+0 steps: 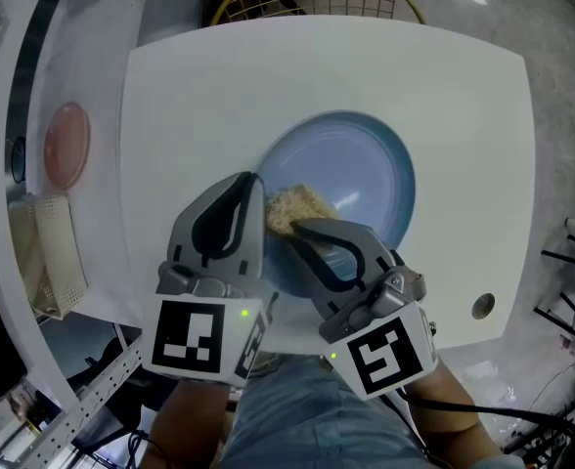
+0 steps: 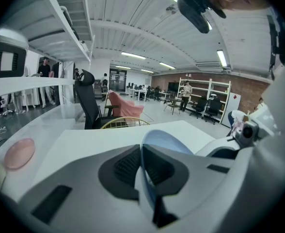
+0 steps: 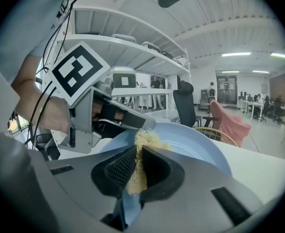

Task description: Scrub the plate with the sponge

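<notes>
On the white table (image 1: 219,86), the left gripper (image 1: 258,186), reaching forward, has its fingers (image 1: 224,228) clamped on the near rim of the blue plate (image 1: 366,164), while the right gripper (image 1: 295,229), angled inward, pinches the tan sponge (image 1: 299,206) against the plate's face.
</notes>
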A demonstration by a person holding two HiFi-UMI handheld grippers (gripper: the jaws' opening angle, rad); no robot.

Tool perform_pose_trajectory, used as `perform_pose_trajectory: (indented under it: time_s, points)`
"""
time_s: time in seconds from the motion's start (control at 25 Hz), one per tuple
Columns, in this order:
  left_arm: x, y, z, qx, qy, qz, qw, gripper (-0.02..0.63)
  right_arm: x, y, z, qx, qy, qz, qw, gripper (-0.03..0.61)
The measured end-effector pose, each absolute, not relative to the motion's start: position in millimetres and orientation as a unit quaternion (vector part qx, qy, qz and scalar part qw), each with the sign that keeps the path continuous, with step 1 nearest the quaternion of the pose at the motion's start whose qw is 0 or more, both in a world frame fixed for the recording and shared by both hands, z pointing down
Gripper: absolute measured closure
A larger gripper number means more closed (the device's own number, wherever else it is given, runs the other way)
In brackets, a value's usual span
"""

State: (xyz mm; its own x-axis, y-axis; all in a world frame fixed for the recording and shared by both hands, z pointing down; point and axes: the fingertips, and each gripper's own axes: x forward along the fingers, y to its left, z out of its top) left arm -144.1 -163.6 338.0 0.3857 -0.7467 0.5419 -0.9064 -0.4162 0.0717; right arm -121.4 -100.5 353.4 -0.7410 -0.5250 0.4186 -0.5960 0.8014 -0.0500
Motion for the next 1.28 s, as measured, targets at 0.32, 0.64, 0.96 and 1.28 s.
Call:
perform_pose_trajectory:
  time_s: [0.32, 0.64, 0.96, 1.28]
  points:
    - [-147, -166, 338, 0.817, -0.508, 0.224, 0.157, 0.591, -120, -75, 365, 0.268, -0.935, 0.104, 0.206, 0.535]
    - [-145, -165, 339, 0.817, -0.507, 0.225, 0.161, 0.591, -102, -61, 380, 0.273, -0.927, 0.136, 0.219, 0.537]
    - [-141, -164, 341, 0.817, -0.505, 0.229, 0.160, 0.591, -71, -56, 397, 0.302, -0.910, 0.163, 0.232, 0.537]
    - [-142, -164, 343, 0.815, -0.505, 0.237, 0.159, 0.591, -41, -63, 408, 0.341, -0.891, 0.178, 0.241, 0.535]
